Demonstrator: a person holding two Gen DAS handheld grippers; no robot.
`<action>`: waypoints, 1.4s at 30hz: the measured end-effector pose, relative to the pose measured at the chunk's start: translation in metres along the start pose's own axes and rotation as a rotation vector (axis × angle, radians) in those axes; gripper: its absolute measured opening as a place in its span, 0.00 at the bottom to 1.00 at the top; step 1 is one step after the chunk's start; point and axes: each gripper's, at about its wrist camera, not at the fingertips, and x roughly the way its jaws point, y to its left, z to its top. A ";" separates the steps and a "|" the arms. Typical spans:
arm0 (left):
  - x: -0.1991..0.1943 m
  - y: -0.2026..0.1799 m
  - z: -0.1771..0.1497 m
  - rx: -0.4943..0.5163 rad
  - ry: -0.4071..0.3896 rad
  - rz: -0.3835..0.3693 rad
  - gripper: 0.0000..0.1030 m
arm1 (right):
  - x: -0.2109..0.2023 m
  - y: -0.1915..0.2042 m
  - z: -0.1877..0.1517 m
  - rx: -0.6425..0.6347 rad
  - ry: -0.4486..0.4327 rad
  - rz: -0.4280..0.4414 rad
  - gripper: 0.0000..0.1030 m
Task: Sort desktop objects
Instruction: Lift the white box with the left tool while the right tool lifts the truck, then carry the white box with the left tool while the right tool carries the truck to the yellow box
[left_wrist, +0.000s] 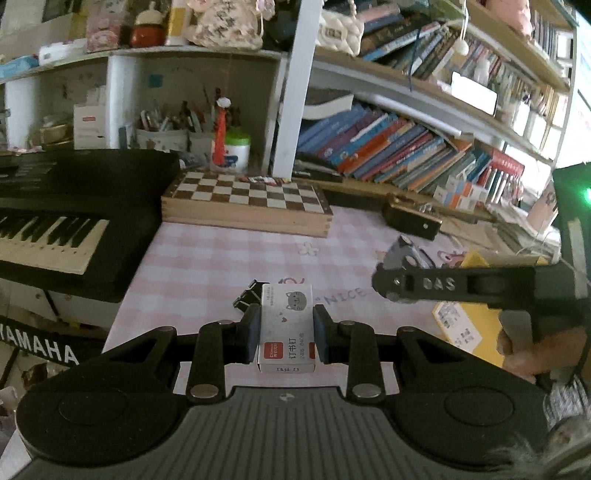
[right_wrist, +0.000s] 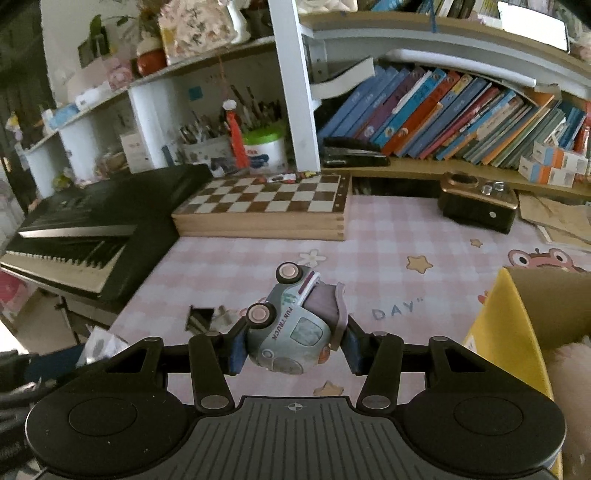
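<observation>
The yellow box stood at the desk's right edge, just right of the right fingers, which were clenched on a toy truck tipped on its side, nose toward the camera. The left fingers, farther from the box, grasped a staple box lengthwise above the desk's near edge.

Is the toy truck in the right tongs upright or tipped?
Tipped: the toy truck lies on its side in the right tongs, wheels facing left.
</observation>
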 end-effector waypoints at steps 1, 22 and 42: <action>-0.005 0.000 -0.001 -0.004 -0.005 -0.001 0.27 | -0.005 0.000 -0.002 -0.001 -0.001 0.002 0.49; -0.094 -0.001 -0.045 -0.003 -0.022 -0.081 0.27 | -0.100 0.021 -0.076 0.030 0.031 0.001 0.49; -0.177 0.003 -0.105 0.010 0.021 -0.120 0.27 | -0.174 0.058 -0.163 0.051 0.080 -0.013 0.49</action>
